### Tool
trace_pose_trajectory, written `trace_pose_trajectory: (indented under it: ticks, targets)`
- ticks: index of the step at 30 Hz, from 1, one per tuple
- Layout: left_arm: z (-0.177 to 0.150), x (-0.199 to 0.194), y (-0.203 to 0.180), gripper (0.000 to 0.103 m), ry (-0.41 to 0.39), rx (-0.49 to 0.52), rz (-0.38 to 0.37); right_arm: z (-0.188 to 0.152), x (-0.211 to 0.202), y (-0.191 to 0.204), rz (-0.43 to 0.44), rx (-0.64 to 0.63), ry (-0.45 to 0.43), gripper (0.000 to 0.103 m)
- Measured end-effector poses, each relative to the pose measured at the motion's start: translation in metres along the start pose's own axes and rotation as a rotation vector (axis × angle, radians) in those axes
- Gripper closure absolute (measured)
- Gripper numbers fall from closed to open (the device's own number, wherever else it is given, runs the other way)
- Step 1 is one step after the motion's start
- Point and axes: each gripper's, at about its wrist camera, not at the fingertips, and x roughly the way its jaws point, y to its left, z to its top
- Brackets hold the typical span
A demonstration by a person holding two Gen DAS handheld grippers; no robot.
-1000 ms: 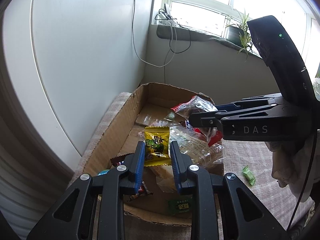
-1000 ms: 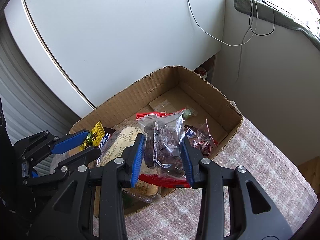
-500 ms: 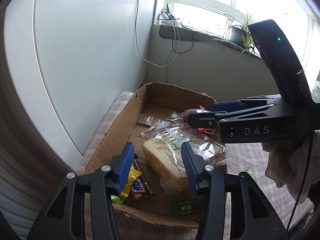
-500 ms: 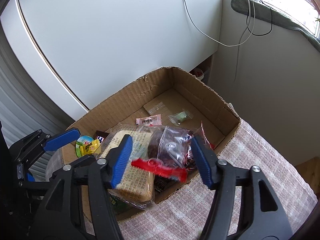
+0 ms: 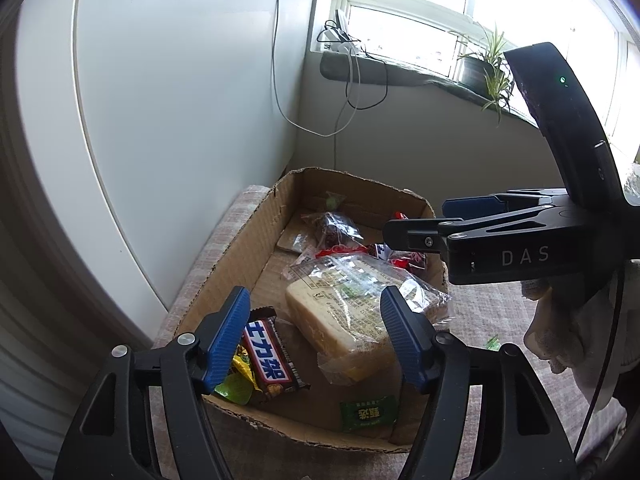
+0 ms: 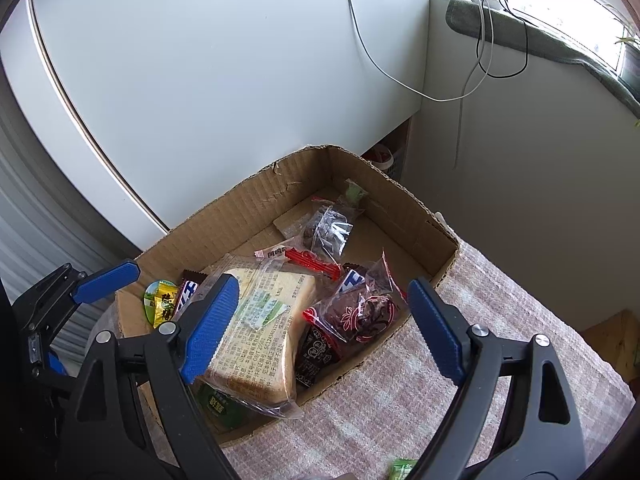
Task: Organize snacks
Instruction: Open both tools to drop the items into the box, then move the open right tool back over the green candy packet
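Snacks (image 6: 264,328) in cardboard box (image 6: 248,200), below both opening, empty hand-held grippers

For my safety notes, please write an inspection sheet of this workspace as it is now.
Surface: checked pink cloth, flat.
Job's things: cardboard box holds bagged bread, chocolate bar, green packet, clear bags.
Clutter: small green packet on the cloth outside the box.
Grippers: left gripper and right gripper above the box, fingers opening, gripping nothing.
Cables: white and black cables hang from the window sill.
Surroundings: white panel, potted plant.
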Motion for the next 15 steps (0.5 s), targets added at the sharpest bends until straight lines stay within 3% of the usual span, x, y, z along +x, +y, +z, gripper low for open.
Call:
trace_pose_trajectory:
  ticks: [15]
  targets:
    - [0.000,-0.020,-0.013,0.036,-0.024,0.012,-0.009,-0.016,-0.040,-0.009,-0.021,0.015,-0.045,0.014]
